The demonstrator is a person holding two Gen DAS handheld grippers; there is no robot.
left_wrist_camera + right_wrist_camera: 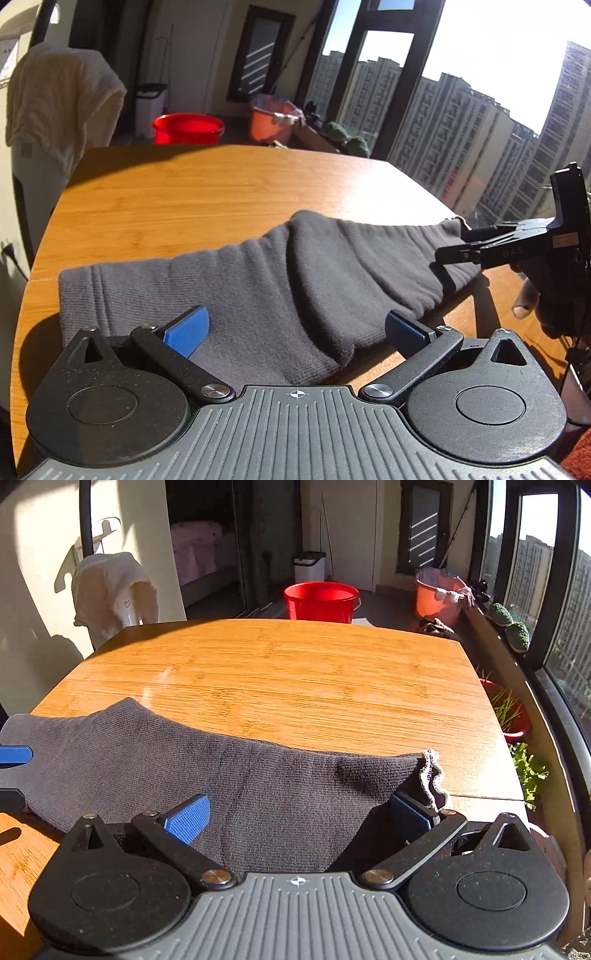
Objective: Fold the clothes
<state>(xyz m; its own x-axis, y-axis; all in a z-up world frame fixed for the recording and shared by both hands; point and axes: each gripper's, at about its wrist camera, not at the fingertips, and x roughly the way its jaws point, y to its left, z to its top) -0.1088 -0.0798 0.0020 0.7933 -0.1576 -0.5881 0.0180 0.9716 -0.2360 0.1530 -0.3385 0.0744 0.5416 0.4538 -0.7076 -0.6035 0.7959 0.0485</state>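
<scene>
Grey garment point(258, 280) on table point(221, 184), lying between both open jaws.

Super harsh low sun pouring in from the tall dark-framed windows point(461, 74) around 1 to 3 o'clock, sky there totally blown out. The glossy bamboo-grain wooden table point(295, 672) throws a whitish glare streak, while its far edge at 12 o'clock sits in hard shadow. The dark grey knitted garment point(229, 295) keeps crisp texture, with deep black shadow under its folds. Everything's sharp, no motion blur. Heavy fisheye bend at the edges, and dark vignette in the corners.
</scene>
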